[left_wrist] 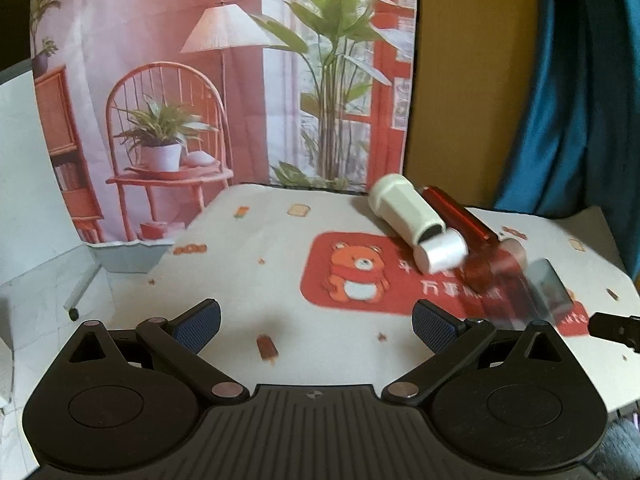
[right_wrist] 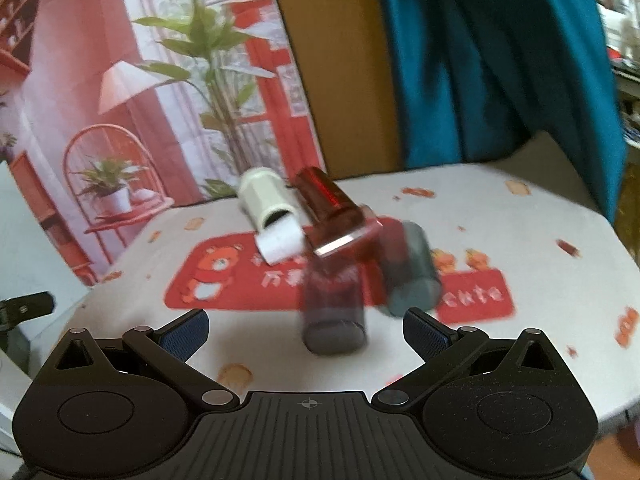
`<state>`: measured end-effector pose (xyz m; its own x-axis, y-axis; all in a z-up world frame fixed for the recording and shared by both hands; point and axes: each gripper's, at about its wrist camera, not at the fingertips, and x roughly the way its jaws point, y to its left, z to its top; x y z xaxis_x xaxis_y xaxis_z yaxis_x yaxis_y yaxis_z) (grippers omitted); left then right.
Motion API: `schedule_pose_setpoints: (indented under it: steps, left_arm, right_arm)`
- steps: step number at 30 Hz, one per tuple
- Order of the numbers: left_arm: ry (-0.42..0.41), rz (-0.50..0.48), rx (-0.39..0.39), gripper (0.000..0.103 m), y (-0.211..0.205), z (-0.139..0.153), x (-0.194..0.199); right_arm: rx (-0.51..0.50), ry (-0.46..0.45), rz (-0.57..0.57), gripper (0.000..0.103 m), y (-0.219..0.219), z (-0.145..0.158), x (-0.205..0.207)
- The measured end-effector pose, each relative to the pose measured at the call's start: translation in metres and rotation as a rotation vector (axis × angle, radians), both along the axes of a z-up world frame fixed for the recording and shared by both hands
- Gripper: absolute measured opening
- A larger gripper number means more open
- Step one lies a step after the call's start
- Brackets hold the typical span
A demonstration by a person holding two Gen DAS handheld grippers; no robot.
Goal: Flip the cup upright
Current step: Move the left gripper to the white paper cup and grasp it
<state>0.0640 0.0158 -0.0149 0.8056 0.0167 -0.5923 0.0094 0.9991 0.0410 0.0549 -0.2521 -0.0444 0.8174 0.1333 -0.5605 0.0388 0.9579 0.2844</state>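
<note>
Two grippers: the left gripper [left_wrist: 316, 322] and the right gripper [right_wrist: 306, 330] both hovered over the table with fingers spread apart, holding nothing.
Cups: several lay tipped in a cluster on the printed tablecloth [left_wrist: 280, 240], atop its red bear panel [left_wrist: 360, 272].
White cup: a cream plastic faceted cup [left_wrist: 404, 208] lay on its side, mouth toward the cameras, a white cylindrical lid [left_wrist: 442, 254] touching it.
Red cup: a glossy red cylinder [right_wrist: 328, 208] lay just beside.
Nearest cups: blurred dark translucent tumblers [right_wrist: 334, 312]; orientation unclear.
Likely reason: the right gripper faced them, probably lining up a grasp.
</note>
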Motion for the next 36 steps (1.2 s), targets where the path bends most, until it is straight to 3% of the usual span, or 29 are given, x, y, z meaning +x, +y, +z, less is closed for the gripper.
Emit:
schedule_pose_setpoints:
  steps: [6,12,16,21,24,27,32,36]
  left_arm:
    - [0.010,0.000,-0.022,0.103,-0.004,0.004,0.045]
    - [-0.063,-0.137,0.111,0.103,-0.037,-0.004,0.091]
    - [-0.067,-0.193,0.095,0.103,-0.046,0.000,0.120]
    - [-0.100,-0.187,0.056,0.102,-0.055,0.000,0.154]
    - [-0.126,-0.183,0.066,0.094,-0.068,-0.007,0.177]
    - [-0.130,-0.197,0.086,0.093,-0.081,-0.015,0.203]
    - [-0.111,-0.352,0.151,0.093,-0.110,-0.044,0.232]
    - [-0.071,-0.535,0.292,0.093,-0.139,-0.089,0.232]
  right_arm:
    - [-0.013,-0.023,0.000,0.103,0.004,0.005,0.028]
    - [0.002,0.054,-0.017,0.103,-0.002,-0.015,0.044]
    - [-0.040,0.063,-0.044,0.103,-0.008,-0.021,0.044]
    - [-0.045,0.052,-0.095,0.103,-0.023,-0.024,0.053]
    - [-0.042,0.061,-0.105,0.103,-0.028,-0.027,0.062]
    - [-0.036,0.076,-0.099,0.103,-0.029,-0.031,0.069]
    - [-0.025,0.114,-0.101,0.103,-0.032,-0.040,0.079]
    - [-0.021,0.133,-0.118,0.103,-0.036,-0.046,0.085]
